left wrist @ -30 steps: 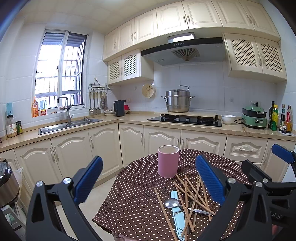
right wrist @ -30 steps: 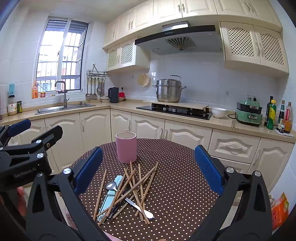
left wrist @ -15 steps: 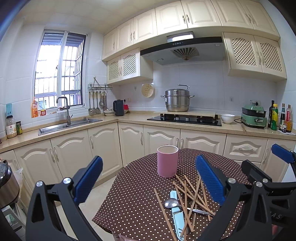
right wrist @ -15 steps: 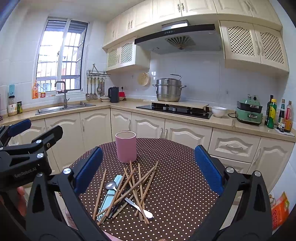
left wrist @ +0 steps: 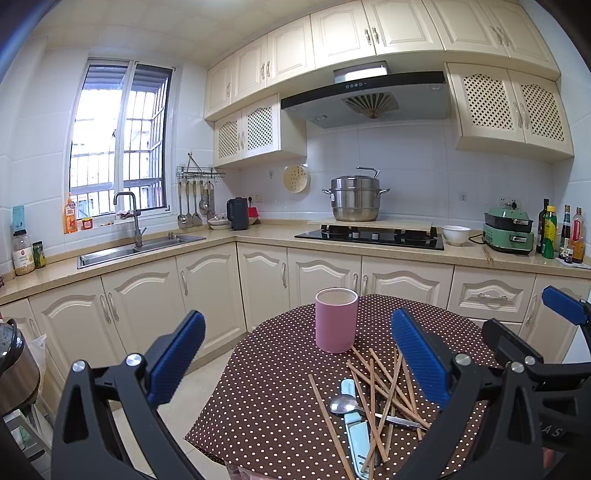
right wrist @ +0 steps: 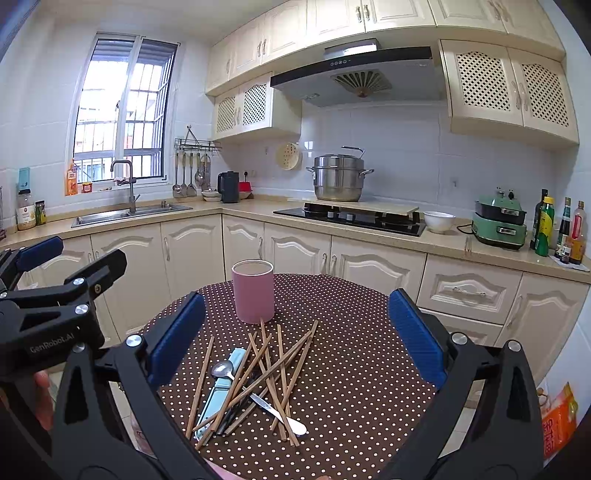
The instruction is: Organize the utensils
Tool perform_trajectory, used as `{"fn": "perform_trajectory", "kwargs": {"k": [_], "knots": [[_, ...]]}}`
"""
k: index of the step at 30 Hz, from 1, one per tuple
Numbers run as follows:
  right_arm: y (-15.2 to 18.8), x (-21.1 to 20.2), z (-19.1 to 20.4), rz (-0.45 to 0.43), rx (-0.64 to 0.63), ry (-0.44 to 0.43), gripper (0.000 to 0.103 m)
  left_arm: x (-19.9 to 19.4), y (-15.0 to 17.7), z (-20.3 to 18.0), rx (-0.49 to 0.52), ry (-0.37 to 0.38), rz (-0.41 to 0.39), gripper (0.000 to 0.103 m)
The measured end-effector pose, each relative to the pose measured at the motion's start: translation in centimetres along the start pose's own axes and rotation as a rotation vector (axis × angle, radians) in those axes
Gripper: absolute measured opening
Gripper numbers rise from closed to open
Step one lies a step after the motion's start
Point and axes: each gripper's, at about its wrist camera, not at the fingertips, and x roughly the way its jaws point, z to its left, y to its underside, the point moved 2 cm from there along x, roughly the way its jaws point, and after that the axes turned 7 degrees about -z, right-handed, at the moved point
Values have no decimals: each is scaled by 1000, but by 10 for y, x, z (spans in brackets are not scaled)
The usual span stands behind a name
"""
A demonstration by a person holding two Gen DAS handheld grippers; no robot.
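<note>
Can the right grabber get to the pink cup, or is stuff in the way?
Probably yes. The right gripper is open and empty, and the pink cup stands upright straight ahead. Only the chopsticks lie low on the table between them.

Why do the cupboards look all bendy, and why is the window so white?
Left wrist view: the fisheye lens curves the upper cupboards and darkens the corners; daylight washes out the window. Right wrist view: same curving, and the table's utensils look sharp.
</note>
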Motion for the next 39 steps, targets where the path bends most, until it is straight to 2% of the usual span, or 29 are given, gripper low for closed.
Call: {"fn": "perform_trajectory", "kwargs": {"k": [12,20,29,39], "knots": [[1,2,0,5,10,-2,97,2,1,-2,1,-1,5,99],[6,9,-6,22,25,-8,97,11,6,-5,4,3,38,99],[25,32,-18,94,34,-7,97,37,19,-10,-22,28,141,99],[54,60,-39,209,73,-16,97,84,49,-1,-67,31,347,99]]}}
